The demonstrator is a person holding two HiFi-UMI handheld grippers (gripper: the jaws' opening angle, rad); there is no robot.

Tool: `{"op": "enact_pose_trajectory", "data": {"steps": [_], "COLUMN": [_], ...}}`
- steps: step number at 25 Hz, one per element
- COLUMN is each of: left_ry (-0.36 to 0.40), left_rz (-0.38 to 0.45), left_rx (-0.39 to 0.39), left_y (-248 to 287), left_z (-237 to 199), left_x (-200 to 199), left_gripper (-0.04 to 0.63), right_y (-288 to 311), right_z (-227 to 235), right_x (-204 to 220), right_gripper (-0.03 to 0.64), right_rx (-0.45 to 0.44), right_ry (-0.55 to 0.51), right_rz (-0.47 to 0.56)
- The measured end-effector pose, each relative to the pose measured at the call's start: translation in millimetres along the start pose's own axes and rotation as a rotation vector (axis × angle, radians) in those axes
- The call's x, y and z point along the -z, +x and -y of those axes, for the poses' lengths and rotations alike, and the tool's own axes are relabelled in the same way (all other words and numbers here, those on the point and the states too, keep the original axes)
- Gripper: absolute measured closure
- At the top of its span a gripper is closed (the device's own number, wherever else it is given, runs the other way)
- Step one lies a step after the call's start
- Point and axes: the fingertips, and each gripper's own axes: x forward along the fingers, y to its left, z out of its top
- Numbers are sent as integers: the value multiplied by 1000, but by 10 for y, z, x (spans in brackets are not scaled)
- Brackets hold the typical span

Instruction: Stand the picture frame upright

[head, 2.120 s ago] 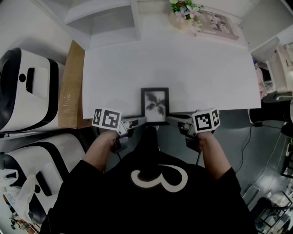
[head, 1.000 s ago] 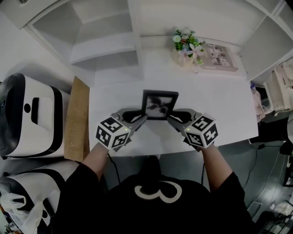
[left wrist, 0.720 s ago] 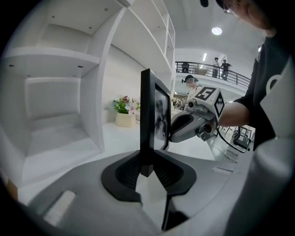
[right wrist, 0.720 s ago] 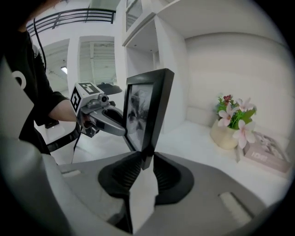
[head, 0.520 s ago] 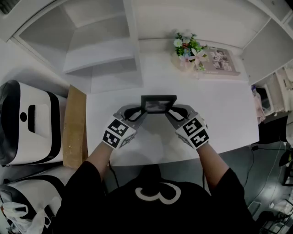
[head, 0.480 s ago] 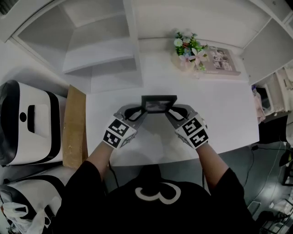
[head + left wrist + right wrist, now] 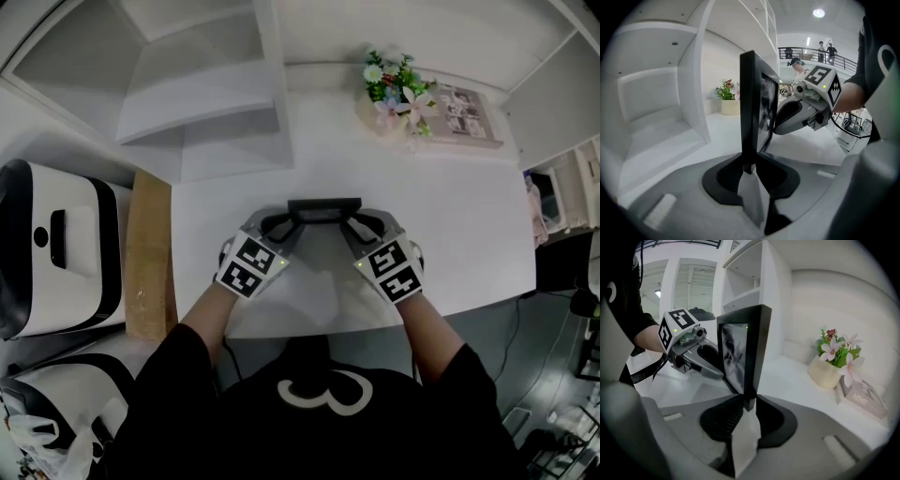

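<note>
The picture frame (image 7: 324, 207) is held upright near the middle of the white counter (image 7: 450, 234). It is seen edge-on from above, with its picture side turned toward the person. Its left edge is clamped in the narrow jaws of the left gripper (image 7: 284, 222), its right edge in those of the right gripper (image 7: 364, 222). A flower pot (image 7: 398, 94) and a shelf unit (image 7: 206, 94) are seen well behind.

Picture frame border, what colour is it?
The picture frame is black, clearest in the right gripper view.
</note>
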Motion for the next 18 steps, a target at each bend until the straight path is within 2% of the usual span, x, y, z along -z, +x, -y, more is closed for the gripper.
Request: {"op": "enact_pose_trajectory", "data": {"steps": [14,18], "left_ry": [20,12], "left_rz": [-21,-33], "left_rx": [-40,-41], "left_y": [15,7], "left_z": [20,28], "left_x": [20,43], "left_gripper": [506,464], "right_y": [3,-5], "right_z": [6,-2], "right_x": [20,0], "right_gripper": [528,508], "right_rx": [-23,-27], "right_ry": [42,50], "right_rz": [23,34]}}
